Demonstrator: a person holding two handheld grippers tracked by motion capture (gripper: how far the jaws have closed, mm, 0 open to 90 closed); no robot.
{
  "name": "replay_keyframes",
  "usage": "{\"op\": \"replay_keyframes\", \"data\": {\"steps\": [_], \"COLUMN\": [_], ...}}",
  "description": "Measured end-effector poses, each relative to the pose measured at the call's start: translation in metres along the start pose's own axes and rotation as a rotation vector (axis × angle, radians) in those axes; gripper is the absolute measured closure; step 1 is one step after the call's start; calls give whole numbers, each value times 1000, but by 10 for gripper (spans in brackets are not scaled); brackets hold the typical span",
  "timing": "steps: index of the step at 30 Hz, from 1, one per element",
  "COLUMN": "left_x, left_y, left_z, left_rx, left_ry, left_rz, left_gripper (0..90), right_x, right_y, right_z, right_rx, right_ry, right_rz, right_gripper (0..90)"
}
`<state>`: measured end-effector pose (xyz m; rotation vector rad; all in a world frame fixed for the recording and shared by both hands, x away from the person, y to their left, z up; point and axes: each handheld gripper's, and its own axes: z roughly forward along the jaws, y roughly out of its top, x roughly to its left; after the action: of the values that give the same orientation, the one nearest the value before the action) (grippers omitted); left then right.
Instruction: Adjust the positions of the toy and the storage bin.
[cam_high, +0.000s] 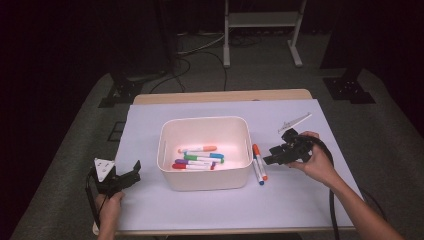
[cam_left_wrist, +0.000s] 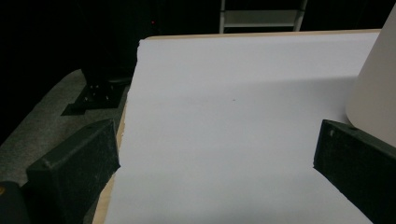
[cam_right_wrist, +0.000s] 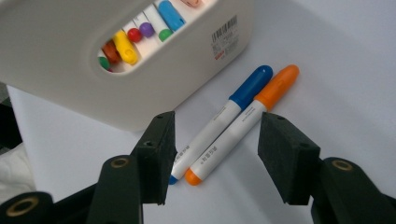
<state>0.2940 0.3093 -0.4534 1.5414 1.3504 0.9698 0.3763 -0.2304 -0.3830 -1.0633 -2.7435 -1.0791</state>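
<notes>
Centre frame I see the cream plastic bin (cam_high: 204, 152) holding coloured markers (cam_high: 200, 157); left gripper (cam_high: 125, 177) open, right gripper (cam_right_wrist: 215, 154) open over orange marker (cam_right_wrist: 243, 123) and blue marker (cam_right_wrist: 224, 112).

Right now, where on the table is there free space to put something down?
Free: the white sheet in front of the bin, and left of it up to the left gripper. Crowded: right of the bin, two markers under the right gripper.

Your two markers lie flat on the worktop, side by side and touching: the blue marker (cam_right_wrist: 219, 120) and the orange marker (cam_right_wrist: 243, 126) (white barrels, coloured caps), just beside the bin's (cam_high: 210, 181) wall.
</notes>
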Motion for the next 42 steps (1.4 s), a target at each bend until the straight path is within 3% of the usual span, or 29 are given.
{"op": "replay_keyframes", "data": {"steps": [13, 27, 33, 42], "left_x": [0, 0, 0, 0], "left_y": [0, 0, 0, 0], "left_z": [0, 0, 0, 0], "left_rx": [-1, -3, -3, -1], "left_ry": [-1, -1, -2, -1], "left_rz": [1, 0, -1, 0], "left_gripper": [0, 0, 0, 0], "right_x": [-9, -17, -19, -30], "right_y": [1, -5, -11, -31], "right_z": [39, 58, 56, 35], "right_rx": [21, 31, 37, 36], "right_ry": [-50, -128, -152, -219], "right_rz": [54, 85, 99, 127], "right_gripper": [469, 522, 528, 546]}}
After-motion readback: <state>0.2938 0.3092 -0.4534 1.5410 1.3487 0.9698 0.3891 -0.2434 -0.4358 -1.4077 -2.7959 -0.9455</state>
